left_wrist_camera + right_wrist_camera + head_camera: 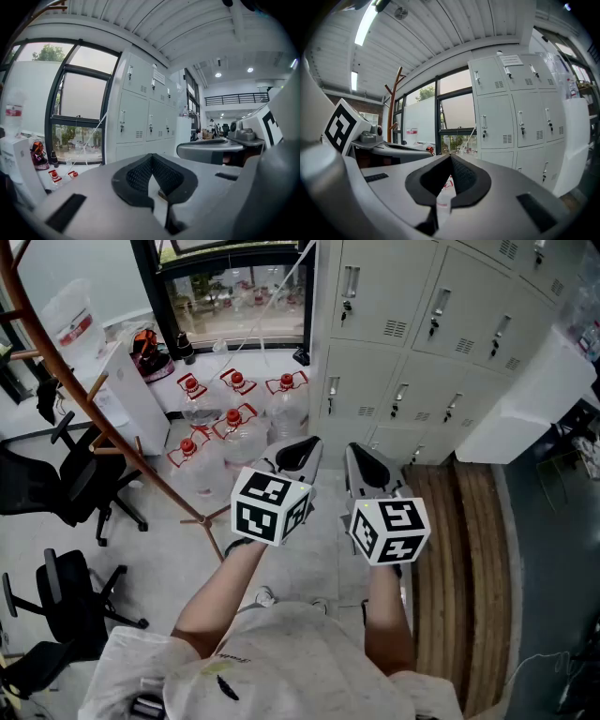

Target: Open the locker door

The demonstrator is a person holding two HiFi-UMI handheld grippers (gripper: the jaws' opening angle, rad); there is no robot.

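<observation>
A bank of pale grey lockers (422, 343) with small handles and keys stands ahead and to the right; all its doors look closed. The same lockers (140, 110) show in the left gripper view and again, further right, as lockers (511, 108) in the right gripper view. My left gripper (302, 454) and right gripper (364, 465) hang side by side in front of me, well short of the lockers. The left gripper (151, 158) and the right gripper (450, 157) both have their jaws shut with nothing between them.
Several big water bottles (230, 423) with red caps stand on the floor left of the lockers, below a window. A wooden coat stand (94, 399), a white dispenser (127, 395) and office chairs (56, 488) are at left. A white box (530, 399) leans at right above a wooden floor strip (459, 549).
</observation>
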